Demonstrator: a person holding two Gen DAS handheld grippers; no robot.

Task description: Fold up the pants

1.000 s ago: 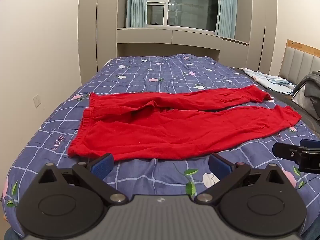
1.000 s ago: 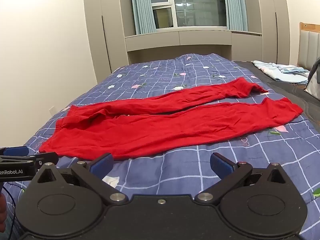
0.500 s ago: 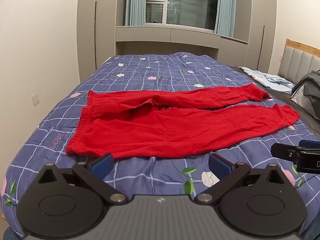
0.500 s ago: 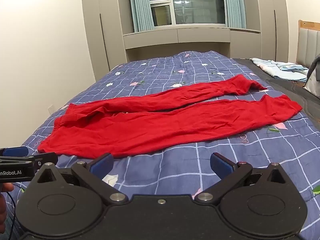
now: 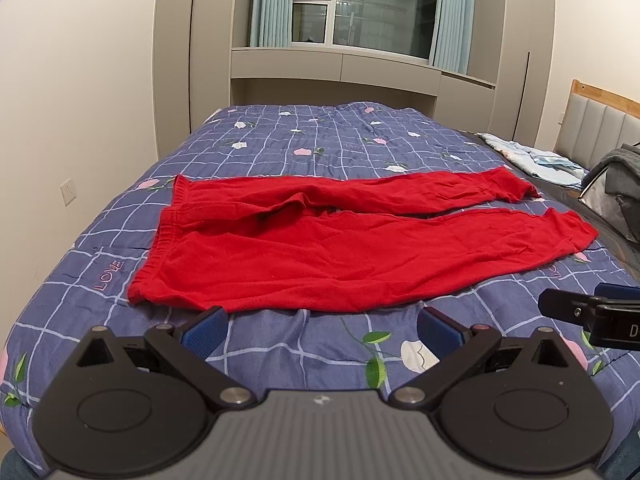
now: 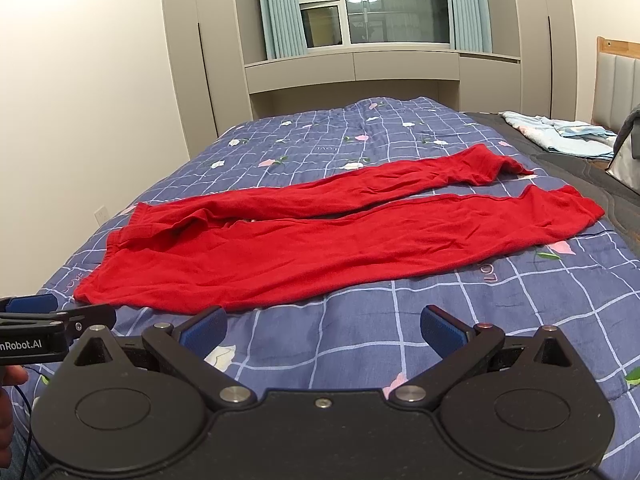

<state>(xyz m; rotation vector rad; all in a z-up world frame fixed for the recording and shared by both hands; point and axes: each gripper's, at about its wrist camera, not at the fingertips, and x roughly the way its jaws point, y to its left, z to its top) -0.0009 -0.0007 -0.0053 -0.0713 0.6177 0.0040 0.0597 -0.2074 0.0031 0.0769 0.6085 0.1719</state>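
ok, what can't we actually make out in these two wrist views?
- Grey clothes pile: cut off by the left wrist view's right edge.
- Light blue bedding: too far and small in the right wrist view to identify.
- Red pants crotch: a fabric fold hides it.
- Left gripper and right gripper bodies block the near blue quilt edge.

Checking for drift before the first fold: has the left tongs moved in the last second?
Yes. The left tongs pulled back and tilted: red pants and window sit lower in its view.

One pair of red pants [image 5: 320, 252], one quilt [image 5: 312, 148], two tongs.
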